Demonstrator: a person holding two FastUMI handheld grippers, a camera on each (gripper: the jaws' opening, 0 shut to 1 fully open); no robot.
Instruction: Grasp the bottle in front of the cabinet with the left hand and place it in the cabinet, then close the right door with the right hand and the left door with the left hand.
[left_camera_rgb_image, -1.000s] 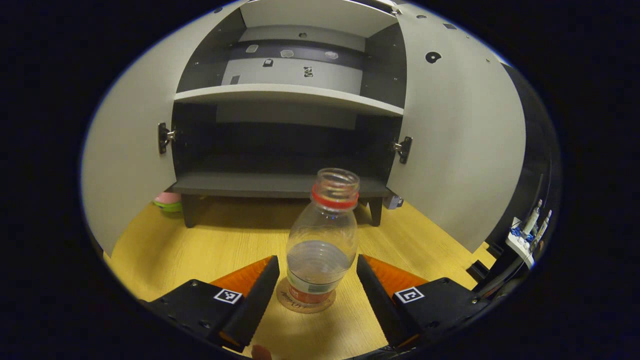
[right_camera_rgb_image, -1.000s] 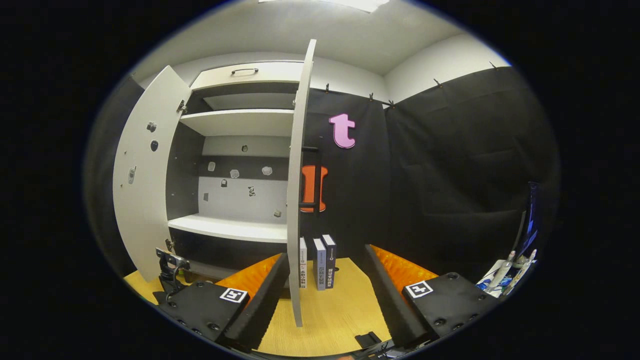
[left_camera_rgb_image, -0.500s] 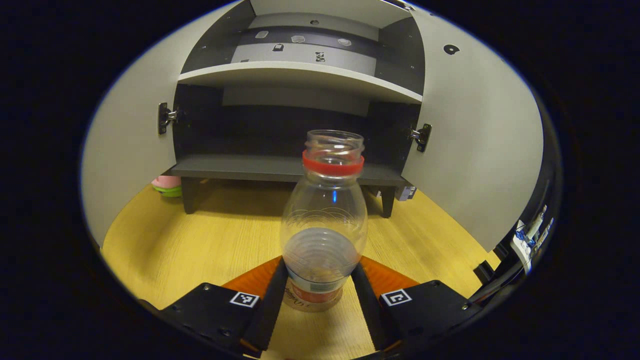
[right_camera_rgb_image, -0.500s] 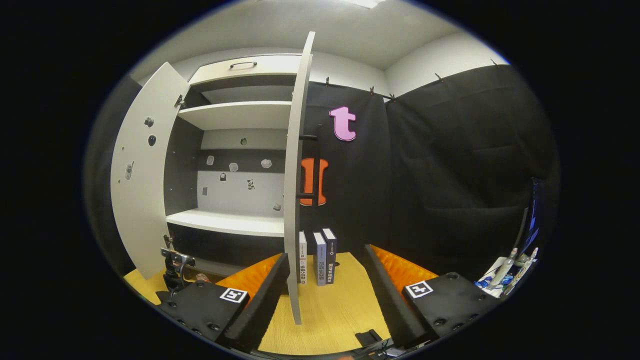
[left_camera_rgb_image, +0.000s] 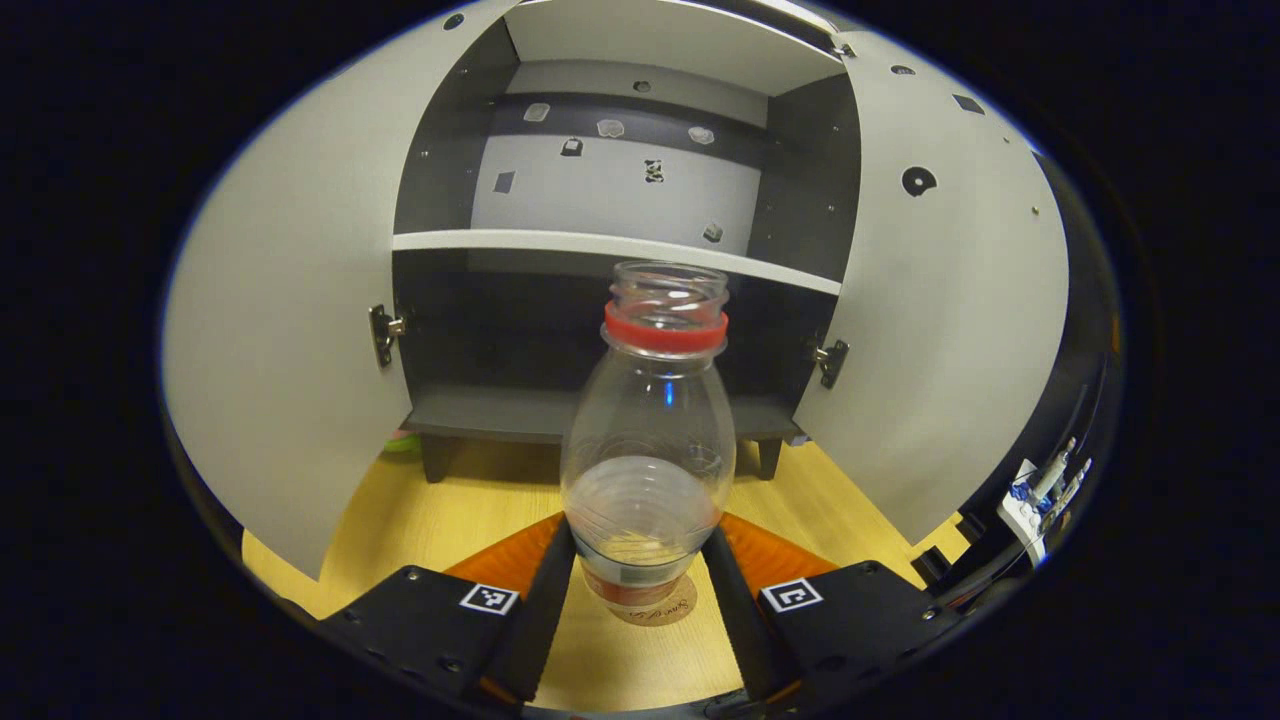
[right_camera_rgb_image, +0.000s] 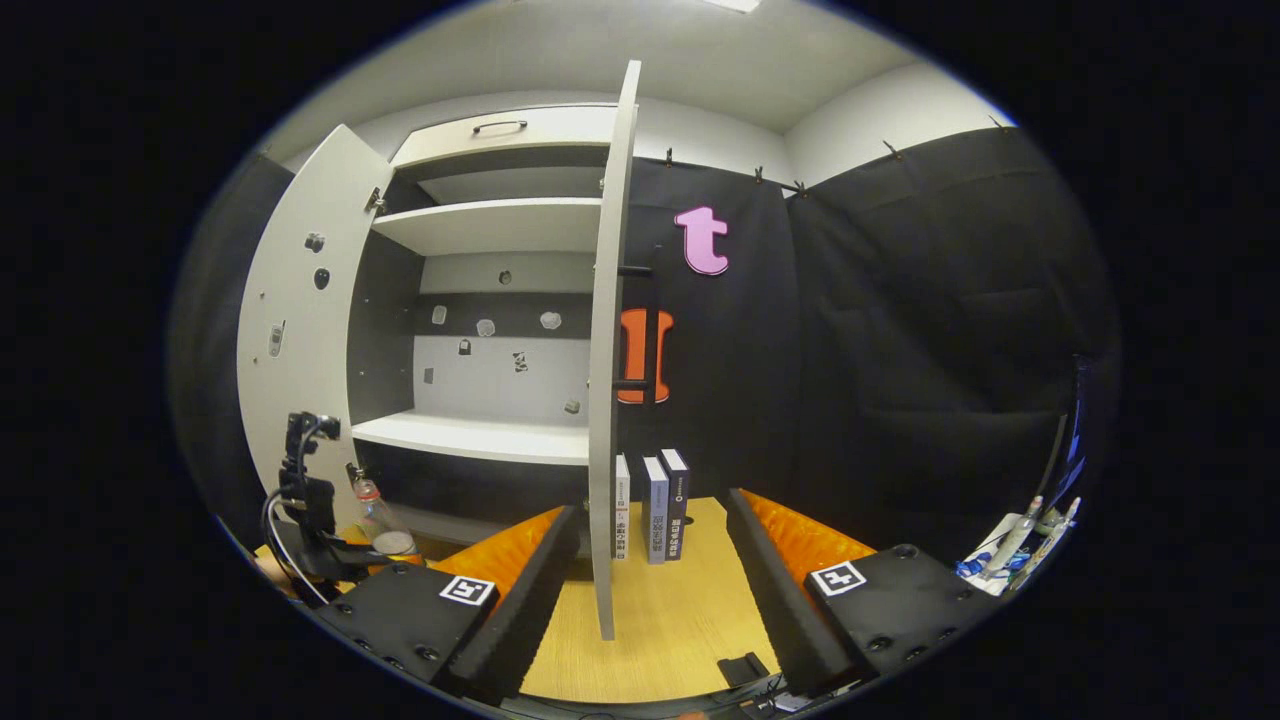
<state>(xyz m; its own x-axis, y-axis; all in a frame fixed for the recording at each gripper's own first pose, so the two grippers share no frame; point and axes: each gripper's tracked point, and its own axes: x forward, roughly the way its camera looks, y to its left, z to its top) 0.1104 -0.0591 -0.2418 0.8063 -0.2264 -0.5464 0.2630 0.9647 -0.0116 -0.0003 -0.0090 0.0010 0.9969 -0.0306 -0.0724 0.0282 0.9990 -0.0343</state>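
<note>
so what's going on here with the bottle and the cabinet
A person is working two handheld grippers. The left gripper is shut on the capless bottle low on its body, lifted just above its coaster in front of the cabinet. Both doors are open. The right gripper is open, facing the right door's edge.

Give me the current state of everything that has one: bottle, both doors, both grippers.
Bottle: uncapped, upright, lifted off its coaster.
Left gripper: shut on the bottle.
Right gripper: open, holding nothing.
Left door: open.
Right door: open.
Cabinet: lower shelf bare.
</note>
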